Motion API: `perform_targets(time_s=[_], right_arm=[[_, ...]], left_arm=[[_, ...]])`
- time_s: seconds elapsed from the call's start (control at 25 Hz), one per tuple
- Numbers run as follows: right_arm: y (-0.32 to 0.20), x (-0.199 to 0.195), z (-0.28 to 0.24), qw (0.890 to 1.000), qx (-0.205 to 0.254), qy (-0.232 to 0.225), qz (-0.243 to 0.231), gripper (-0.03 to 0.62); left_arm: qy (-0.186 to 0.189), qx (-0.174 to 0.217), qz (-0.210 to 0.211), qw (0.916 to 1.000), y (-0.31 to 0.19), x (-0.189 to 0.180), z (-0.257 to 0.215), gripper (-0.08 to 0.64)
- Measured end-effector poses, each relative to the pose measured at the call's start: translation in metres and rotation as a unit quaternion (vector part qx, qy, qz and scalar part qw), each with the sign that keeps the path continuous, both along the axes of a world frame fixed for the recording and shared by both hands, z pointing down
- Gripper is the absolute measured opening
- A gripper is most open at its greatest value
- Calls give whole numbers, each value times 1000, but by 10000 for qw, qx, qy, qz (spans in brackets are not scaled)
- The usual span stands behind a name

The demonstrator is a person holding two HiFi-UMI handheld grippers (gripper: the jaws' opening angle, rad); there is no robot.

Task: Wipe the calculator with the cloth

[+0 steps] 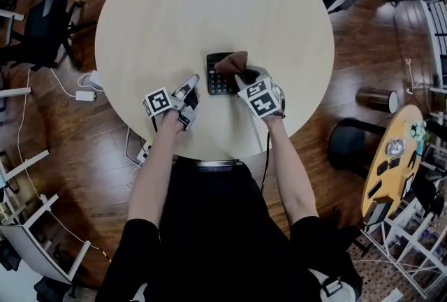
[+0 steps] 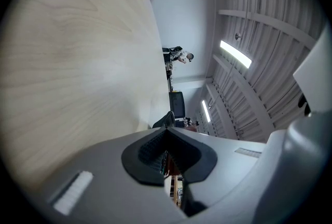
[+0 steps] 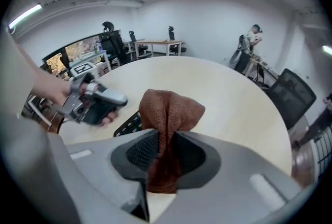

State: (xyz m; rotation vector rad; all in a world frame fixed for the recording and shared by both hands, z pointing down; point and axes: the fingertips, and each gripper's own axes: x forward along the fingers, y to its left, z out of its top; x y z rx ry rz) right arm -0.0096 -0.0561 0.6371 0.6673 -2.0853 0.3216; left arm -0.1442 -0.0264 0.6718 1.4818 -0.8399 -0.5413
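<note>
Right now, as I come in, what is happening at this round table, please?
A person at the round table holds a gripper in each hand. The right gripper is shut on a bunched brown cloth and holds it over the far right part of the black calculator, which lies near the person's edge of the table. The left gripper is shut with nothing in it, just beside the calculator's left edge. Whether it touches the calculator I cannot tell.
</note>
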Motion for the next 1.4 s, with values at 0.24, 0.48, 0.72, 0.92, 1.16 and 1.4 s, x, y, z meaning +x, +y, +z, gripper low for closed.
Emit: perform_targets(time_s=[0.24, 0.48, 0.72, 0.92, 1.16, 1.4], right_arm=[[-12, -10, 19, 9991, -48, 315, -275, 91], [93, 2, 43, 9864, -761, 678, -1290, 91], [42, 30, 15, 9988, -406, 168, -224, 91], [-43, 17, 8, 9985, -2, -284, 460, 91], [-14, 23, 26, 9967, -581, -409, 379, 91], [65, 34, 42, 9909, -1329, -164, -119, 91]], left_arm=[[-48, -50, -24, 10000, -2, 5, 1, 2], [-34, -33, -43, 10000, -2, 1, 0, 2], [70, -67, -113, 9999, -1, 0, -2, 2], [-129, -61, -100, 9998, -2, 3, 2, 2], [-183, -104, -50, 9998, -4, 5, 1, 3], [-269, -209, 107, 9994, -5, 6, 3, 2]])
